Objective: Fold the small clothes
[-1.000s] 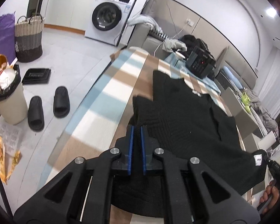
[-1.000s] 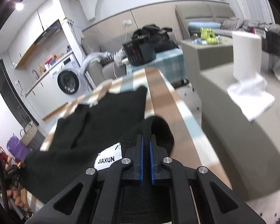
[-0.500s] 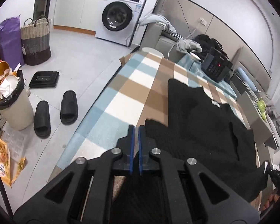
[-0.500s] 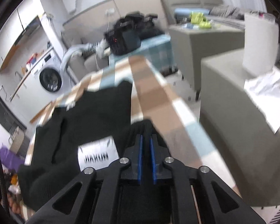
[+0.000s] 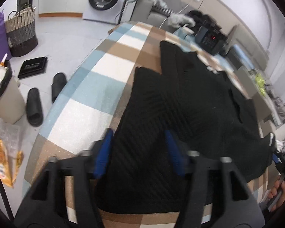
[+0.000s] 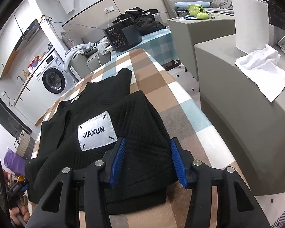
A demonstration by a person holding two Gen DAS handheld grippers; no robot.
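Release step, looks like: left gripper [image 5: 138,152] and right gripper [image 6: 148,161] both opening off the black top [image 6: 108,125], next fold wants a fresh grab toward 12 o'clock.

A black ribbed knit garment [image 6: 138,117] carries a white sewn label [image 6: 96,133] with black lettering at centre frame. Beneath it lies a checked cloth [image 5: 89,95] in brown, tan, pale blue and white squares. Both black grippers have bright blue finger pads [image 6: 118,159], lower centre. At the left edge of the left wrist view are black slippers [image 5: 35,106] and a woven basket [image 5: 20,32] banded cream, grey and dark brown. A white towel [image 6: 264,72] lies on a grey block, right edge.
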